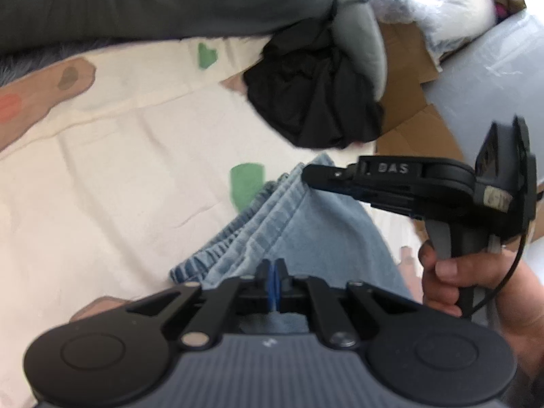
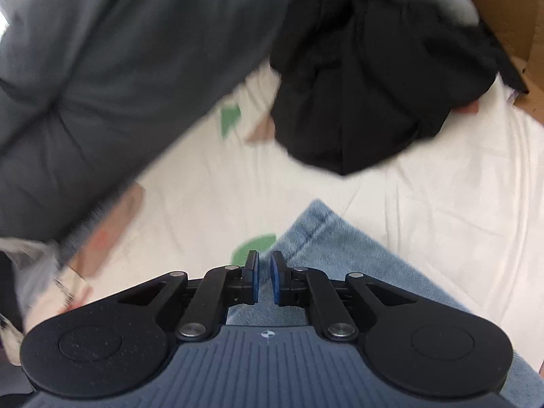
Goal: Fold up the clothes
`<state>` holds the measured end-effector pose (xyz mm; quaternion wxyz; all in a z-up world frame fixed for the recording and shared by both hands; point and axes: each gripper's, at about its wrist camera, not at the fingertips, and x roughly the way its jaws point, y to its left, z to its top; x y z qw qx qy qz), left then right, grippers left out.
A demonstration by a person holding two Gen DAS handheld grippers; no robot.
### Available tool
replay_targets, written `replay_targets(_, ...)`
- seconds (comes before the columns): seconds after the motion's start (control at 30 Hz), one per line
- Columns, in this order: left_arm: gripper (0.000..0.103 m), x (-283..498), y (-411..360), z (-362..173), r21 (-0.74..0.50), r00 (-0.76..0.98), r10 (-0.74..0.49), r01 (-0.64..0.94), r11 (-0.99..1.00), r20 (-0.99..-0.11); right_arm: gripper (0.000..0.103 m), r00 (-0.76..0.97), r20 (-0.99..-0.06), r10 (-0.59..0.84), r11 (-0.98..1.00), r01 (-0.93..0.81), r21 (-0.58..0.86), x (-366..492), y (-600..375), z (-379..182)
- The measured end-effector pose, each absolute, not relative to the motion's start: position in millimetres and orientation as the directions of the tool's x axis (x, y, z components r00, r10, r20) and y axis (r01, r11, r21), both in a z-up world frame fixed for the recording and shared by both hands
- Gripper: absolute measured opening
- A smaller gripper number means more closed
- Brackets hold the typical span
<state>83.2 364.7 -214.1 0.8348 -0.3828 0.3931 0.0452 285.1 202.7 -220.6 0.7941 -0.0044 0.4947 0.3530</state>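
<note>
The light-blue denim garment [image 1: 306,234] lies on a cream sheet [image 1: 119,176] printed with green and brown shapes. Its gathered waistband [image 1: 217,248] points toward the far side of the sheet.

Left tool [image 1: 274,272]: the blue-padded fingers are pressed together with only a thin line between them, directly over the denim. Whether cloth is pinched between the pads cannot be told.

Right tool [image 2: 264,278]: the jaws stand a narrow gap apart with nothing visible between the pads. It sits above the corner of the denim (the left wrist view shows the same tool [image 1: 307,175] reaching in from the right, tip at the garment's far edge, a hand [image 1: 452,282] gripping its handle).

Beyond the denim, a crumpled black garment [image 1: 312,95] rests on the sheet, well apart from it. A dark grey garment [image 1: 153,3] lies along the far edge. Cardboard [image 1: 411,115] lies just right of the black garment.
</note>
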Motion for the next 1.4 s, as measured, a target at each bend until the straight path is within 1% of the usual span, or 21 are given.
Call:
replay_targets(0.1,0.004,84,357,-207,-0.647,0.688,-0.29,-0.337,0.684,-0.665,0.011,0.271,-0.783,0.56,0.745,-0.577,0.334,272,187,-206)
replay_targets(0.2,0.004,88,345,-208,-0.646,0.683,-0.309,-0.31,0.698,-0.662,0.011,0.261,-0.804,0.534,0.745,-0.596,0.301,258,179,-208)
replay_targets(0.37,0.003,96,341,-235,-0.603,0.628,-0.291,-0.364,0.71,-0.722,0.011,0.228,-0.831,0.508,0.747,-0.597,0.293,250,176,-231)
replay_targets(0.4,0.003,97,342,-239,-0.601,0.621,-0.291,-0.374,0.706,-0.728,0.014,0.227,-0.834,0.504,0.748,-0.597,0.289,251,177,-235)
replay_targets(0.43,0.003,98,343,-240,-0.606,0.621,-0.293,-0.38,0.699,-0.727,0.016,0.227,-0.836,0.5,0.751,-0.593,0.288,252,177,-239)
replay_targets(0.53,0.003,101,342,-238,-0.593,0.614,-0.284,-0.383,0.708,-0.736,0.015,0.22,-0.838,0.5,0.767,-0.562,0.311,258,178,-249)
replay_targets(0.63,0.003,101,341,-229,-0.581,0.614,-0.273,-0.381,0.719,-0.74,0.016,0.206,-0.843,0.496,0.771,-0.551,0.319,263,179,-245)
replay_targets(0.7,0.005,98,341,-221,-0.578,0.621,-0.266,-0.375,0.725,-0.737,0.016,0.222,-0.817,0.533,0.763,-0.542,0.351,262,170,-232)
replay_targets(0.73,0.009,96,342,-217,-0.573,0.625,-0.258,-0.376,0.728,-0.737,0.016,0.237,-0.802,0.549,0.76,-0.541,0.36,262,163,-225)
replay_targets(0.77,0.015,94,343,-214,-0.572,0.627,-0.253,-0.377,0.729,-0.737,0.016,0.253,-0.792,0.555,0.761,-0.538,0.362,261,154,-217)
replay_targets(0.8,0.018,92,343,-211,-0.571,0.628,-0.252,-0.376,0.729,-0.736,0.018,0.27,-0.785,0.558,0.765,-0.532,0.361,260,144,-210)
replay_targets(0.83,0.021,92,343,-209,-0.57,0.629,-0.253,-0.372,0.732,-0.735,0.027,0.287,-0.781,0.555,0.773,-0.525,0.357,259,133,-203)
replay_targets(0.87,0.022,93,339,-209,-0.569,0.629,-0.258,-0.361,0.739,-0.734,0.032,0.308,-0.778,0.548,0.783,-0.517,0.347,258,119,-197)
replay_targets(0.9,0.022,94,336,-209,-0.568,0.628,-0.263,-0.349,0.745,-0.732,0.042,0.328,-0.779,0.535,0.795,-0.509,0.331,254,104,-192)
replay_targets(1.0,0.026,98,326,-207,-0.563,0.627,-0.278,-0.314,0.764,-0.728,0.043,0.376,-0.79,0.484,0.832,-0.476,0.284,242,60,-183)
replay_targets(1.23,0.027,106,303,-204,-0.55,0.622,-0.313,-0.231,0.803,-0.718,0.043,0.366,-0.86,0.357,0.915,-0.322,0.242,194,-26,-206)
replay_targets(1.4,0.027,118,285,-203,-0.521,0.608,-0.337,-0.15,0.84,-0.719,0.043,0.38,-0.881,0.282,0.957,-0.179,0.229,155,-70,-224)
